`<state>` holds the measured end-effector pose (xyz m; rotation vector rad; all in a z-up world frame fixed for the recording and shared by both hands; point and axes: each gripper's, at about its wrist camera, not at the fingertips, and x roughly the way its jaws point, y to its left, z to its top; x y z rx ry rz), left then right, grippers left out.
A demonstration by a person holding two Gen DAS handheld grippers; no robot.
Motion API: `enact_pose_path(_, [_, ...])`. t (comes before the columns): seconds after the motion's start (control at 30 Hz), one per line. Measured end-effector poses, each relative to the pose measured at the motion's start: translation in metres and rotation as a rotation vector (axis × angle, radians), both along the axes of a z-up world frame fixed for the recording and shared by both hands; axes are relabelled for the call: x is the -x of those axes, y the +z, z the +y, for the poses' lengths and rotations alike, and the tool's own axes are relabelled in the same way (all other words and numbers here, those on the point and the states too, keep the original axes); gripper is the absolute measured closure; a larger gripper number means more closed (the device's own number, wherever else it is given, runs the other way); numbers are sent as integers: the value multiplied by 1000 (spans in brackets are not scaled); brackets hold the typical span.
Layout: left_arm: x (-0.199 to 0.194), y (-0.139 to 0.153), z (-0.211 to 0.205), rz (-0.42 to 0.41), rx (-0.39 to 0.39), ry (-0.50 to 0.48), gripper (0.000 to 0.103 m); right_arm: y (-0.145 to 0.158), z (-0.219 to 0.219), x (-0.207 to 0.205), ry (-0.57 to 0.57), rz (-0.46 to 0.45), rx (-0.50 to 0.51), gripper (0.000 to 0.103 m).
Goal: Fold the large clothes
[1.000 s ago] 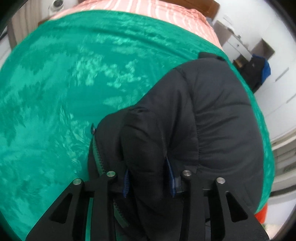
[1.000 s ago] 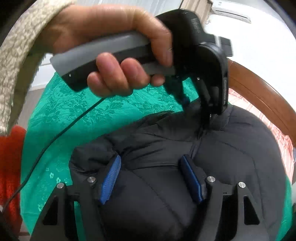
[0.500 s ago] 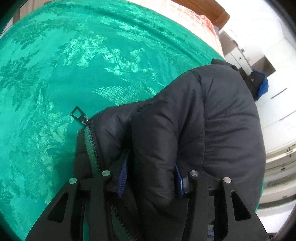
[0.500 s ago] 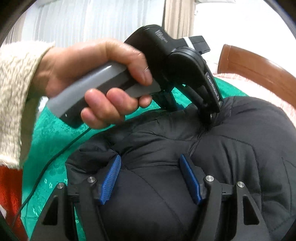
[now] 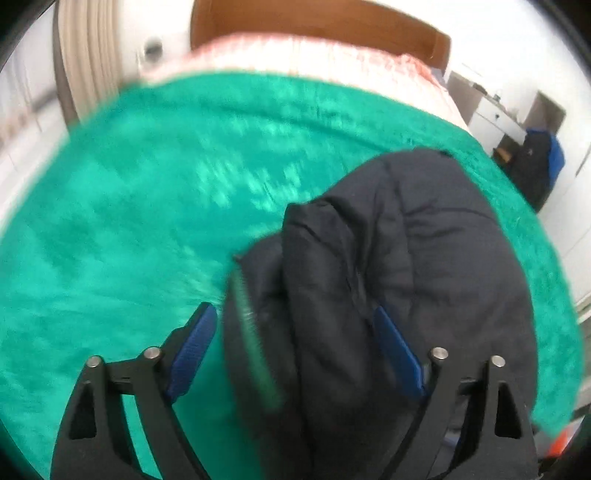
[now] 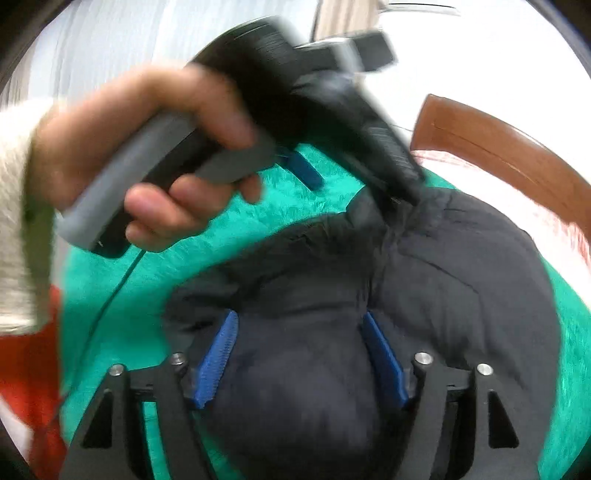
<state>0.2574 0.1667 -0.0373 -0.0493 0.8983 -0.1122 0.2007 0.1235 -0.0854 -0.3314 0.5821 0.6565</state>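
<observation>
left wrist view: we look along our left gripper [image 5: 291, 339], its blue pads [image 5: 190, 343] spread wide and released, the near edge of a black puffer jacket [image 5: 399, 266] bulging up between them. the jacket lies bunched on a green bedspread [image 5: 129, 221], its long axis running away from us toward the wooden headboard [image 5: 314, 22]. a green zipper strip [image 5: 255, 354] trails down the jacket's left edge, blurred. the left pad stands clear over bare bedspread; the right pad seems to rest against the padded cloth, though the blur leaves contact uncertain.

right wrist view: our right gripper [image 6: 301, 356] straddles the other side of the same jacket [image 6: 461, 295], pads [image 6: 218, 354] apart with a thick roll of fabric filling the gap; we cannot tell whether they are pinching it or merely resting around it. beyond, our left hand [image 6: 147, 177] holds the left gripper [image 6: 369, 177], one finger at the jacket's far fold, one blue pad lifted free over the bedspread [image 6: 221, 229].

we judge the fold half made. the bulk sits directly ahead of both tools, and the right gripper, already deep in the cloth, is the better placed to carry the next turn.
</observation>
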Motion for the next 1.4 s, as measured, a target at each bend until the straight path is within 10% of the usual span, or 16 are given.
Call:
enact_pose_path(0.1, [33,21,-3,-62,-45,-1,12,23,-31,37,-46,-19,-86,6])
enact_pose_path(0.7, [89,66,-24,-199,-189,10,11,16,-113,95,-276,9,-102,6])
enact_pose_path(1.17, [67,-34,64,89,488,-127,11,-5,-208,85,-520,231,-353,6])
enact_pose_path(1.3, [40,-56,67,144,589,-138,6,3,-229,62,-539,284,-500,6])
enact_pose_path(1.4, [15,-84,56,262,524,-139,0,5,-230,24,-468,381,-583,2])
